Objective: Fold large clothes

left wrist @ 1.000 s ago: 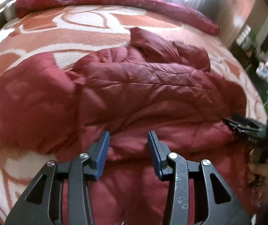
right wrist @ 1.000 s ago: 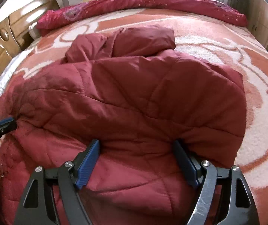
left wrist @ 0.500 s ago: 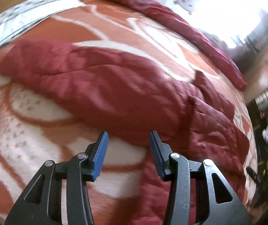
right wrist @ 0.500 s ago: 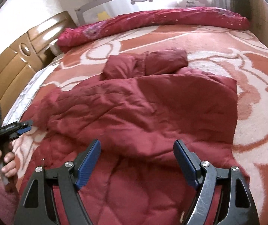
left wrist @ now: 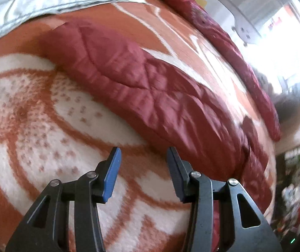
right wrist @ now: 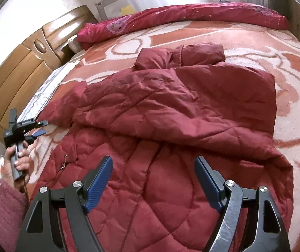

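1. The quilted red coat (right wrist: 170, 113) is lying spread on the bed (right wrist: 296, 69), filling the centre of the right wrist view; its hood end is pointing to the upper centre of the frame and its hem is running out under the bottom edge.
2. The right side of the coat is already lying folded over the body; the left sleeve (left wrist: 141, 88) is sticking out flat toward the left edge of the right wrist view.
3. In the left wrist view the sleeve is running as a long band from the upper left to the lower right of the frame, its long axis slanting across the gripper's line of sight.
4. The left gripper (left wrist: 142, 153) is hovering over bare blanket, jaws partly spread and pinching nothing; the near edge of the sleeve is lying just above and right of its tips.
5. The right gripper (right wrist: 153, 163) is hanging above the lower body of the coat, jaws spread wide, nothing between them.
6. Judgement: the left gripper is the nearer to the sleeve by far; the sleeve fold is falling to it, approaching toward the upper right of its own frame.
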A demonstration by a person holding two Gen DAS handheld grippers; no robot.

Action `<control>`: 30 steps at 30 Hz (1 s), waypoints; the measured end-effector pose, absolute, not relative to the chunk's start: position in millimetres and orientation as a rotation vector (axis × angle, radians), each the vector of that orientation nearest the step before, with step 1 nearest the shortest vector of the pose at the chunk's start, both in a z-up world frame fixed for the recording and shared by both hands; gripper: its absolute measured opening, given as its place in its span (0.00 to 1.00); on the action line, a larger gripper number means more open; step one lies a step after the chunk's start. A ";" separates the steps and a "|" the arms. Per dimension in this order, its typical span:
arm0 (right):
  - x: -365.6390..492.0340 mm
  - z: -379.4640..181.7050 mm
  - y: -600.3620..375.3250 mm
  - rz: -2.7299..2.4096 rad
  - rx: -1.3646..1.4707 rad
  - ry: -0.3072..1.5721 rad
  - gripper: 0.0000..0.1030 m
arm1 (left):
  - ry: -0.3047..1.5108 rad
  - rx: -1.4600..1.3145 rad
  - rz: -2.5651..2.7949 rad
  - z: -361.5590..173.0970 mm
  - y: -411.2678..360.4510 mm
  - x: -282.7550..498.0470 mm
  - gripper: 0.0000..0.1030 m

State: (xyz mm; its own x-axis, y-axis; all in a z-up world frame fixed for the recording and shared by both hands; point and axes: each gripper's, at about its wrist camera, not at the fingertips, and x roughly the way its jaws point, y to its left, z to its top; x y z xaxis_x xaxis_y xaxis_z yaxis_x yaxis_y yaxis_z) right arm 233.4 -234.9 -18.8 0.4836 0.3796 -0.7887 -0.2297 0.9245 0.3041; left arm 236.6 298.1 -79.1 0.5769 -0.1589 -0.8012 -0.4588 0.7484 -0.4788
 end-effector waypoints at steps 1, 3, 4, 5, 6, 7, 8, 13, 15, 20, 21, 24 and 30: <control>232.7 -19.1 -234.7 0.377 0.166 1.003 0.79 | 0.954 -0.759 0.203 -83.1 305.6 237.2 0.42; 229.1 -19.5 -233.3 0.385 0.169 1.008 0.79 | 0.943 -0.807 0.219 -90.3 320.0 239.5 0.42; 227.2 -19.6 -232.9 0.388 0.171 1.009 0.79 | 0.945 -0.826 0.220 -94.5 325.4 241.6 0.42; 225.8 -19.9 -232.6 0.391 0.173 1.011 0.79 | 0.953 -0.853 0.220 -100.4 331.8 244.6 0.42; 224.2 -20.6 -232.5 0.393 0.177 1.015 0.79 | 0.957 -0.886 0.217 -106.2 337.5 247.1 0.42; 223.1 -21.1 -232.2 0.393 0.178 1.018 0.79 | 0.958 -0.911 0.213 -110.2 341.2 248.6 0.42; 222.1 -21.6 -231.4 0.395 0.180 1.021 0.79 | 0.955 -0.938 0.213 -114.3 345.7 249.4 0.42; 220.6 -24.8 -229.9 0.397 0.183 1.036 0.79 | 0.871 -1.023 0.233 -119.2 370.9 256.2 0.42; 220.3 -26.5 -228.6 0.401 0.185 1.043 0.79 | 0.850 -1.045 0.246 -122.1 381.2 260.2 0.42; 219.2 -28.7 -223.9 0.413 0.181 1.055 0.79 | 0.820 -1.087 0.277 -132.1 400.0 273.2 0.42; 218.7 -28.8 -223.4 0.414 0.181 1.056 0.79 | 0.817 -1.077 0.285 -129.6 400.2 276.0 0.42; 218.2 -29.1 -222.5 0.416 0.179 1.057 0.79 | 0.815 -0.999 0.283 -117.0 390.1 284.2 0.21; 218.0 -28.0 -225.7 0.419 0.190 1.049 0.79 | 0.764 -0.907 0.178 -73.6 359.8 289.3 0.07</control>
State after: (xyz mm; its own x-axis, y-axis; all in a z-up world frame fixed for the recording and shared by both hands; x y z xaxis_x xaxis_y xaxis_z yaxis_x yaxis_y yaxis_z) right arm 218.0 -225.7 -28.0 0.4289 0.4227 -0.7984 -0.2440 0.9051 0.3482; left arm 289.3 359.8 -73.6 0.7275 -0.1685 -0.6651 -0.4452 0.6218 -0.6444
